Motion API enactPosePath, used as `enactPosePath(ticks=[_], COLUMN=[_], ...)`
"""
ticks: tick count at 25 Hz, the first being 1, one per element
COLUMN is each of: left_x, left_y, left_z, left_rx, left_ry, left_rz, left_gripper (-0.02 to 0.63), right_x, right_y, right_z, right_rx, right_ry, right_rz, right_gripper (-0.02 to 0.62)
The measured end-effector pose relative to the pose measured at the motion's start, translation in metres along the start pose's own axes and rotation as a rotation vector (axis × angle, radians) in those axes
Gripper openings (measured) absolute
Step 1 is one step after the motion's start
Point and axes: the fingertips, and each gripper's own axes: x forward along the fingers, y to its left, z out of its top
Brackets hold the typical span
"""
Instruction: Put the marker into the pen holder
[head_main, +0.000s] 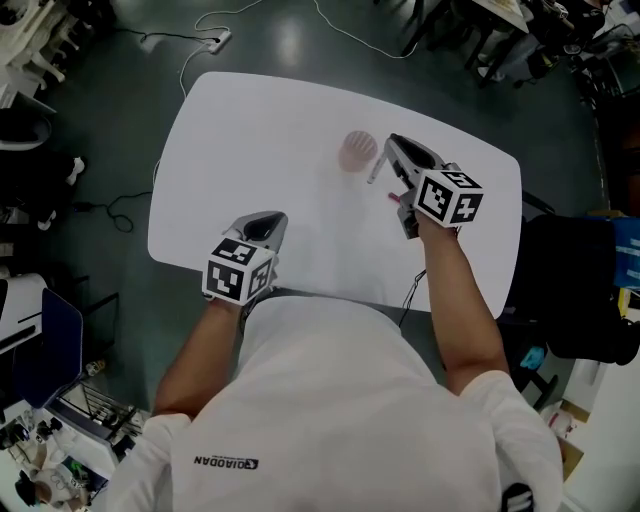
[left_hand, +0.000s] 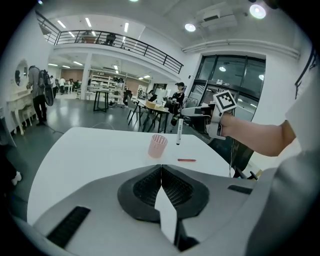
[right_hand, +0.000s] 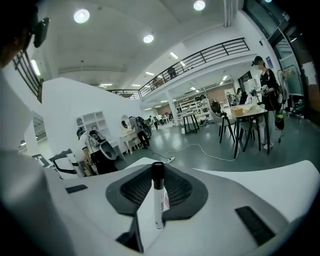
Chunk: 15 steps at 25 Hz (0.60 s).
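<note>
The jaws of the right gripper (right_hand: 158, 186) were clamped on the marker (right_hand: 158, 200), which stood crosswise between the ribbed pads with its dark cap at the far end and its white barrel running back toward the camera. In the left gripper view the marker hung close to upright from those jaws, lifted clear of the counter (head_main: 260, 140), with its lower end at about the height of the holder's rim.

The pink pen holder (head_main: 357, 151) stood upright and open-mouthed on the counter, just beside the marker on the person's left, and the marker was not yet over the mouth. By my reading, the move ahead hung on that small sideways gap: carry the marker left until it was above the opening, keep its long axis upright, then lower it.

A red pen (left_hand: 186, 160) lay flat on the counter, nearer the person than the holder and apart from it. The left gripper (head_main: 262, 228) sat well apart at the near edge of the counter, its jaws pressed together on nothing, so the right one was much the nearer.
</note>
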Motion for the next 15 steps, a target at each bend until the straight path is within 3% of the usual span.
enactPosePath(ticks=[8,15], left_x=[-0.012,-0.021], left_y=[0.01,0.019], left_z=[-0.002,-0.023], left_rx=[-0.025,-0.05], left_ry=[-0.015,0.02], left_rz=[0.028,0.031], left_gripper=[0.029,0.029], right_x=[0.042,0.083], right_y=[-0.018,-0.041], right_z=[0.02,-0.028], right_rx=[-0.081,-0.068], right_ry=[-0.035,0.052], right_rz=[-0.065,-0.124], right_gripper=[0.091,0.091])
